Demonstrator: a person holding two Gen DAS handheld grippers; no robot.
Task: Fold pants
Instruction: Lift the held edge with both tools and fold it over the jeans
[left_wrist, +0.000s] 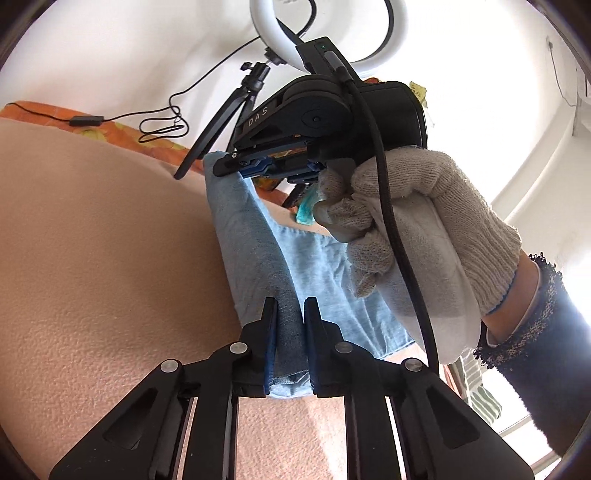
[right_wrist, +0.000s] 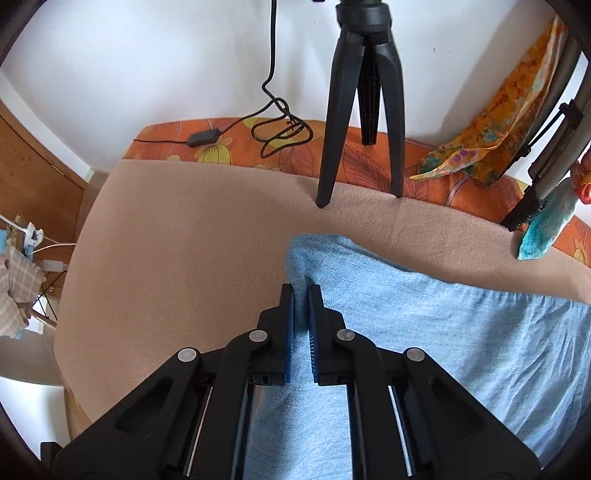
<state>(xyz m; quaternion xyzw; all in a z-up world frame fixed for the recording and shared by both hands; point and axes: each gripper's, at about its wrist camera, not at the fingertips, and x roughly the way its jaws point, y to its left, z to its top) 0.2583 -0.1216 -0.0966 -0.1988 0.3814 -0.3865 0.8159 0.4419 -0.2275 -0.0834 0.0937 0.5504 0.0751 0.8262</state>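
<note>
The light blue pants (right_wrist: 443, 332) are lying on the beige blanket (right_wrist: 184, 240), in front of the black tripod (right_wrist: 360, 92). The left gripper (left_wrist: 290, 306) and the right gripper (right_wrist: 301, 295) are each pinching a fold of the fabric between their pads.

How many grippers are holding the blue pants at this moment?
2. The left gripper has its jaws pinching a fold of the blue pants near the camera; the right gripper clamps the far edge, beside the tripod.
</note>
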